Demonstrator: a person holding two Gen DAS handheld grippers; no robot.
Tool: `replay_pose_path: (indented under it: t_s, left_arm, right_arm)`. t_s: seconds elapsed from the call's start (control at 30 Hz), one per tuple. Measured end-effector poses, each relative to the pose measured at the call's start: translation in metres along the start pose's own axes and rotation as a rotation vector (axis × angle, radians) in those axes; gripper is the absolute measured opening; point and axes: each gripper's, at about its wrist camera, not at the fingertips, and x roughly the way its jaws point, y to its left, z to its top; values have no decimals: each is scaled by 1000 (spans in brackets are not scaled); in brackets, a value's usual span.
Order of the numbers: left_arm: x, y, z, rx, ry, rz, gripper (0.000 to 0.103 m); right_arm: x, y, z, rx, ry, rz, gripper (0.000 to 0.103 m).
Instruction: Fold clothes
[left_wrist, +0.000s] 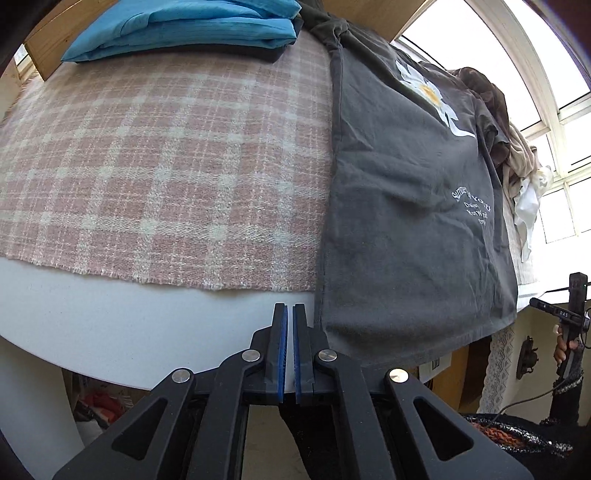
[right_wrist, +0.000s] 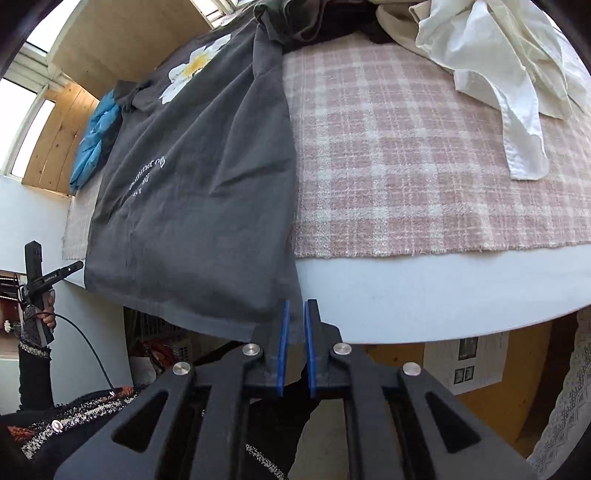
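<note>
A dark grey T-shirt (left_wrist: 406, 206) (right_wrist: 192, 206) with a white flower print and white lettering lies flat on a pink plaid cloth (left_wrist: 147, 166) (right_wrist: 406, 166). Its hem hangs over the front edge of the white table (left_wrist: 110, 325) (right_wrist: 443, 291). My left gripper (left_wrist: 290, 310) is shut with nothing in it, just left of the shirt's hanging left edge. My right gripper (right_wrist: 295, 308) stands slightly open at the shirt's hanging right corner, and the pads do not press on the fabric.
Folded blue clothes (left_wrist: 184, 29) (right_wrist: 92, 144) are stacked at the table's far left. A loose pile with brown, beige and white garments (left_wrist: 517, 158) (right_wrist: 498, 74) lies at the far right. A hand (left_wrist: 563, 350) (right_wrist: 50, 306) shows at each view's edge.
</note>
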Motion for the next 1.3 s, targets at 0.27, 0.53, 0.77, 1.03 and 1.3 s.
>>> replay_pose_path:
  t_s: [0.27, 0.53, 0.77, 1.03, 1.3]
  left_arm:
    - [-35, -26, 102, 137, -74, 18, 26]
    - [56, -80, 299, 220, -87, 68, 26]
    - [117, -108, 354, 356, -60, 247, 13]
    - [83, -50, 350, 182, -165, 189, 3]
    - [90, -61, 350, 218, -164, 271, 3]
  right_arm:
    - [-2, 38, 157, -19, -120, -26, 52]
    - [84, 76, 302, 51, -68, -80, 52]
    - [104, 82, 341, -6, -20, -168, 52]
    - [100, 60, 369, 1, -24, -105, 52]
    - [95, 59, 385, -86, -27, -171, 5]
